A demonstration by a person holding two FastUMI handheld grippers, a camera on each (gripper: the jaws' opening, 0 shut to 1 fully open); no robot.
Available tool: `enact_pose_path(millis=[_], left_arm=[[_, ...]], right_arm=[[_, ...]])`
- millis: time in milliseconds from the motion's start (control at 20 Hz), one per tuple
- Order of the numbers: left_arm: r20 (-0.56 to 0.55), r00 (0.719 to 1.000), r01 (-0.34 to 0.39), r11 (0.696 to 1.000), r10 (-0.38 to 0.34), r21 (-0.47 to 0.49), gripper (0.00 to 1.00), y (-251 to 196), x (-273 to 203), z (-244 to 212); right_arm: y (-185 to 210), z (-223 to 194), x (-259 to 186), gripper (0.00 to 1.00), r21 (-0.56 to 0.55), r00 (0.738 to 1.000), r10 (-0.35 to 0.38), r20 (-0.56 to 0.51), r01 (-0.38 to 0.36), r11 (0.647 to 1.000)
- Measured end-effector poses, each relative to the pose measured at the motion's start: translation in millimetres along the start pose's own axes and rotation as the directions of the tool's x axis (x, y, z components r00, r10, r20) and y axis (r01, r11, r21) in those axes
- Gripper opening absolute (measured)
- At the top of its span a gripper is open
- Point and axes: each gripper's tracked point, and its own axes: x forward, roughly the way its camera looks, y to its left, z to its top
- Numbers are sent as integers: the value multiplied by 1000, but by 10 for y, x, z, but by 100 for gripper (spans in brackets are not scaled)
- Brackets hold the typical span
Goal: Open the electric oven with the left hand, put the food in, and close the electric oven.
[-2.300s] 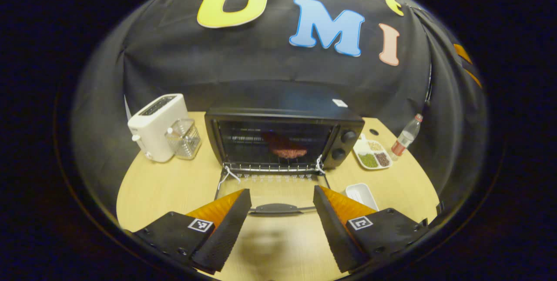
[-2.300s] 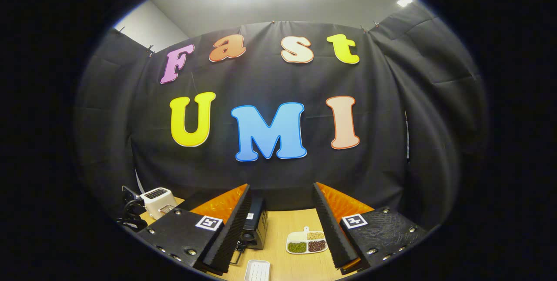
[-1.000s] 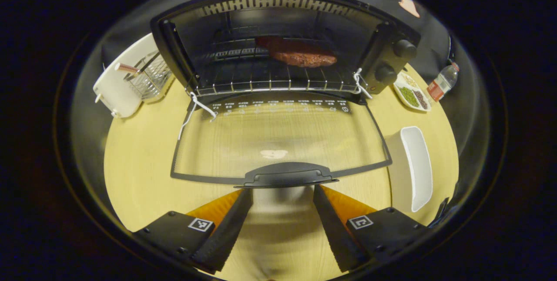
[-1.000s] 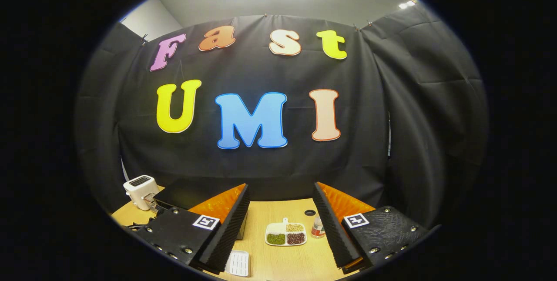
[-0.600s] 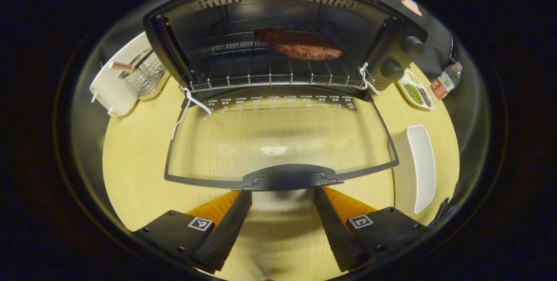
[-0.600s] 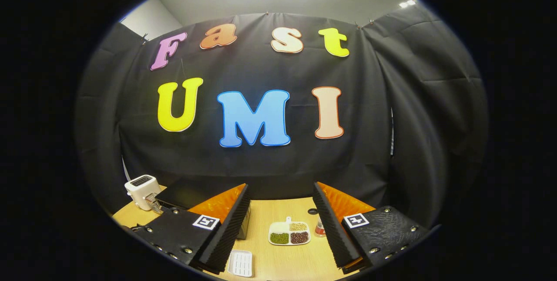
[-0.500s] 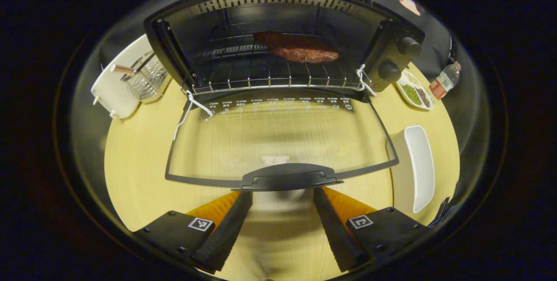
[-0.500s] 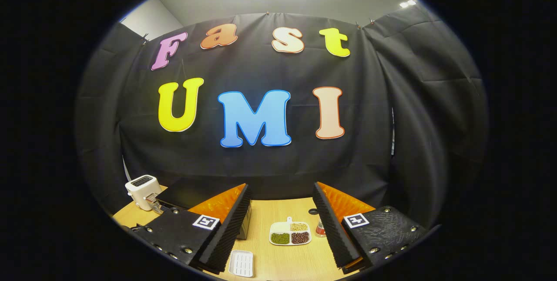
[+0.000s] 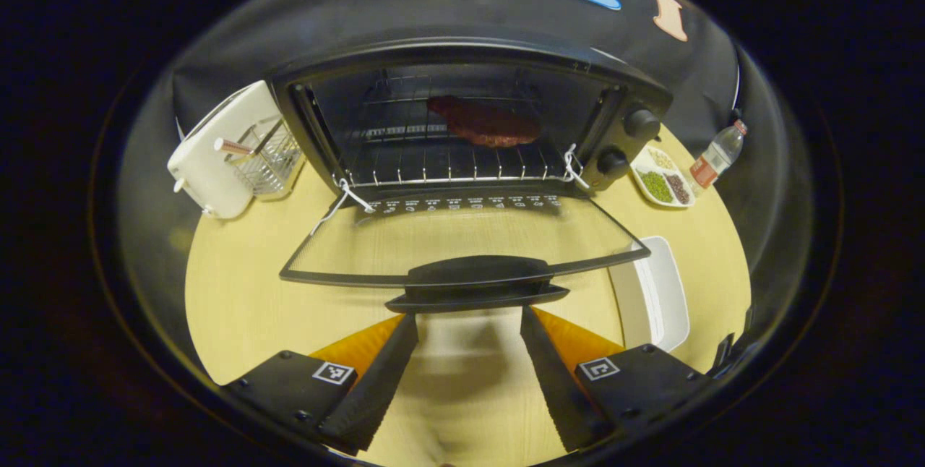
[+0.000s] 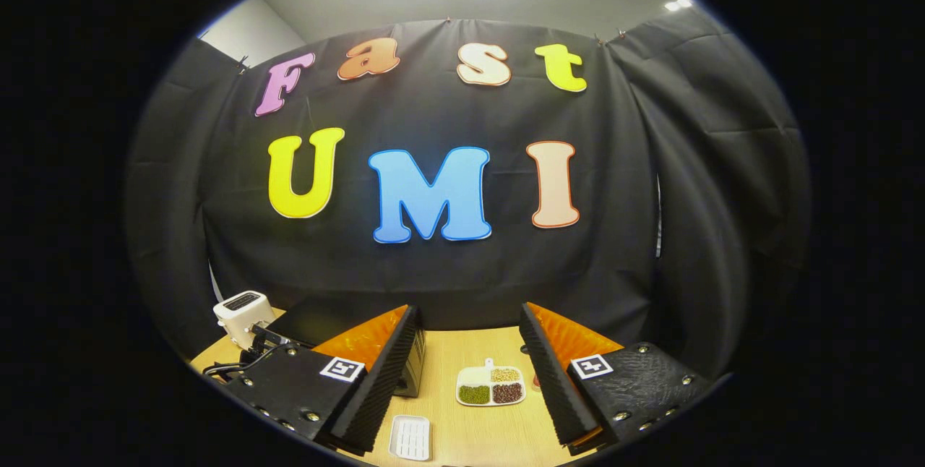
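A: With the food (image 9: 483,121) lying on the rack inside the electric oven (image 9: 470,120), why is the door (image 9: 462,239) tilting up?

B: I'm lifting its handle (image 9: 473,283) from beneath; my left gripper (image 9: 468,326) is spread open, gripping nothing. I'm holding my right gripper (image 10: 468,333) open and aside.

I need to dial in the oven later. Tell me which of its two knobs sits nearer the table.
The lower knob on the electric oven's right-hand panel. It sits directly beneath the upper knob, closer to the wooden table and to the hinge of the open door.
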Motion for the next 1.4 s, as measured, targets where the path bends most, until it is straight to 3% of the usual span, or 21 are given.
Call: enact_pose_path(millis=[550,650,800,850,900,1100,1400], left_arm=[[86,996,13,1000,-13,2,100,-13,-228,192],[108,994,8,1000,-10,18,94,-13,-272,244],[128,992,1,1000,-5,29,100,-16,-315,308],[135,991,-3,999,-2,37,94,-7,-320,325],[140,990,-8,999,1,47,100,-2,-321,337],[155,988,-12,998,3,59,97,-13,-336,382],[199,980,-18,998,6,54,100,24,-408,542]], right_arm=[[31,-18,-19,89,5,1000,1,-2,-1,1000],[21,3,-26,89,-1,1000,-2,6,2,1000],[14,11,-55,89,-1,1000,-7,9,7,1000],[6,1,-54,89,0,1000,-8,8,8,1000],[1,0,-60,89,-1,1000,-10,7,10,1000],[-59,-25,-71,89,-4,1000,-18,5,18,1000],[-206,40,-120,89,-2,1000,-15,2,15,1000]])
